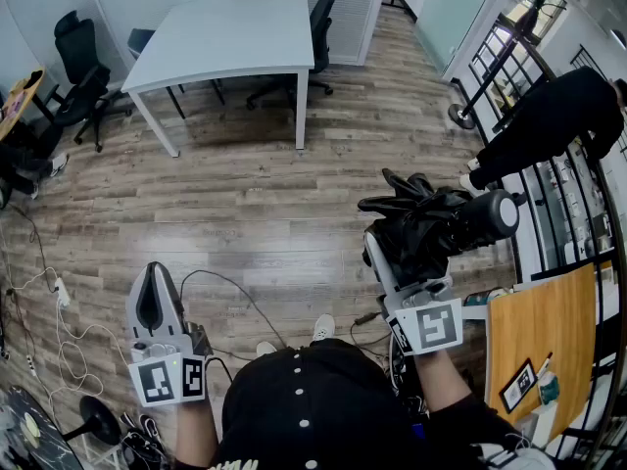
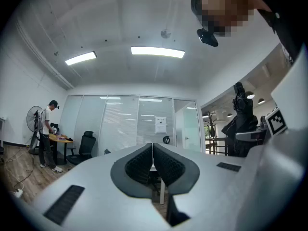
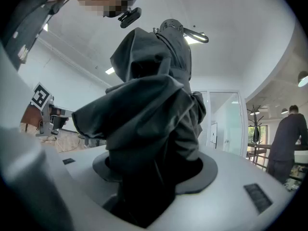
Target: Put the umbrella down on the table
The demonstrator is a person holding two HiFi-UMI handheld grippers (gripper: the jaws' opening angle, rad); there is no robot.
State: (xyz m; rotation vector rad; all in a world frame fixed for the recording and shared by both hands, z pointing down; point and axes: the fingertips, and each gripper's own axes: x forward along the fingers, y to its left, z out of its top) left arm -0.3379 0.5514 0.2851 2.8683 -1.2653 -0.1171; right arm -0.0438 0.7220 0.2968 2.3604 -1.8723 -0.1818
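Umbrella (image 1: 441, 225): folded, black; fabric soft and loose, probably light. Clamped mid-bundle in the right gripper (image 1: 397, 262) fingers, above the floor, well apart from the white worktop (image 1: 225, 37). The stiff handle end would likely grip firmer. Left gripper (image 1: 154, 306) fingers together, empty.

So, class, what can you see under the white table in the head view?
Shadowed wooden floor, the wheeled base of a black office chair and legs of a second chair. The white table hides both seats with its top.
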